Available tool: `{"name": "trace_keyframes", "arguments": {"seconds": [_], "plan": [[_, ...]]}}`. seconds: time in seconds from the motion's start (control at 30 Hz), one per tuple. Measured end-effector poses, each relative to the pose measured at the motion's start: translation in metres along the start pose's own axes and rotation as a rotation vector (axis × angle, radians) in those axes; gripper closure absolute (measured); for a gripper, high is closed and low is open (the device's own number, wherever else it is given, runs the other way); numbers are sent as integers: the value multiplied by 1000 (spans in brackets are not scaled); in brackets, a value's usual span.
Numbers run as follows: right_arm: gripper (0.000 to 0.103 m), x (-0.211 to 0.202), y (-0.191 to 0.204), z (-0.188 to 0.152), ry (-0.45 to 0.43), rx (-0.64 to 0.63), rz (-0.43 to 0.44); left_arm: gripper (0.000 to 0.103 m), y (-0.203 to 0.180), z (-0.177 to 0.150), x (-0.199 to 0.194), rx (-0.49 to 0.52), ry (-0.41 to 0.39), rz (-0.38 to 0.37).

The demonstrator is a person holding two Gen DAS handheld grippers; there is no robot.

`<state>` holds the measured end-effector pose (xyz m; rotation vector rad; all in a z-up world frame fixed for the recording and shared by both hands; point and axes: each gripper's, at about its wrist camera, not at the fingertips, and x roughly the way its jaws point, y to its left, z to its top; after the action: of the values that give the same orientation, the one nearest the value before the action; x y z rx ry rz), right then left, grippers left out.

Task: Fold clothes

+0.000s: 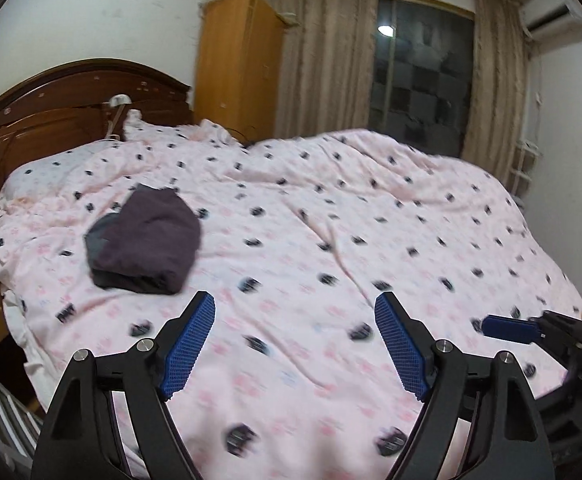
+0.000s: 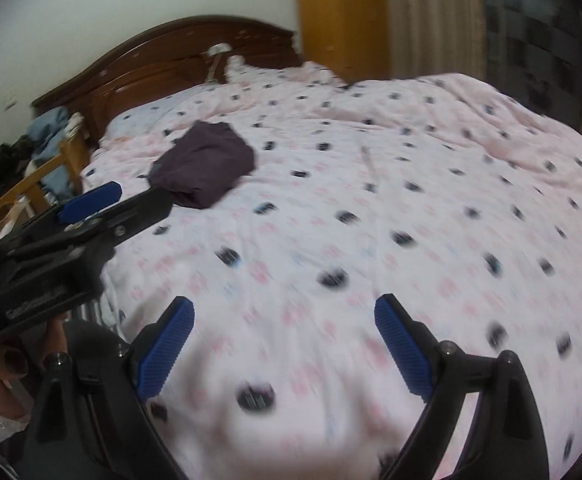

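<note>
A folded dark purple garment (image 1: 147,244) lies on the pink patterned bedspread (image 1: 331,220), toward the headboard side; a grey piece shows at its left edge. It also shows in the right wrist view (image 2: 205,164). My left gripper (image 1: 295,312) is open and empty, hovering above the bedspread to the right of and nearer than the garment. My right gripper (image 2: 285,312) is open and empty above the bedspread. The left gripper's body (image 2: 91,216) shows at the left of the right wrist view, and the right gripper's blue finger (image 1: 507,328) at the right of the left wrist view.
A dark wooden headboard (image 1: 63,100) stands at the bed's left end, a tall wooden cabinet (image 1: 239,64) beside it. Curtains and a dark window (image 1: 419,76) are behind the bed. A wooden chair with blue clothes (image 2: 51,148) stands left of the bed.
</note>
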<state>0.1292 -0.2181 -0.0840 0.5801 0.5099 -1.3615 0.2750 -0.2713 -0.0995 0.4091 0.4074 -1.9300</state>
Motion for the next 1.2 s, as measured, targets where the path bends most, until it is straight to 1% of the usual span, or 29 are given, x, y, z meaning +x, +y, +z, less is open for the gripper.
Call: {"name": "trace_keyframes", "arguments": {"seconds": [0.17,0.27,0.33,0.47,0.6,0.73,0.87,1.0,1.2], "plan": [[5,-41,-27,-37,-43,121,-68,24,-46,-12,-7,58,62,14],[3,-66,-39,-52,-76,188,-73,24,-57,-20,-17,73,81,67],[2,-78,-42,-53,-95,203,-54,24,-58,-24,-25,70,100,110],[2,-99,-37,-48,-144,204,0,24,-40,-28,-45,52,111,191],[1,-112,-19,-42,-182,177,81,24,-21,-32,-67,34,119,271],[1,-112,9,-38,-187,112,132,24,-1,-35,-89,15,128,351],[1,-105,35,-29,-183,60,173,24,15,-31,-109,8,105,410],[1,-96,55,-16,-189,14,188,24,31,-27,-122,6,90,445],[1,-76,74,4,-176,-22,221,24,46,-22,-136,-2,57,478]]}}
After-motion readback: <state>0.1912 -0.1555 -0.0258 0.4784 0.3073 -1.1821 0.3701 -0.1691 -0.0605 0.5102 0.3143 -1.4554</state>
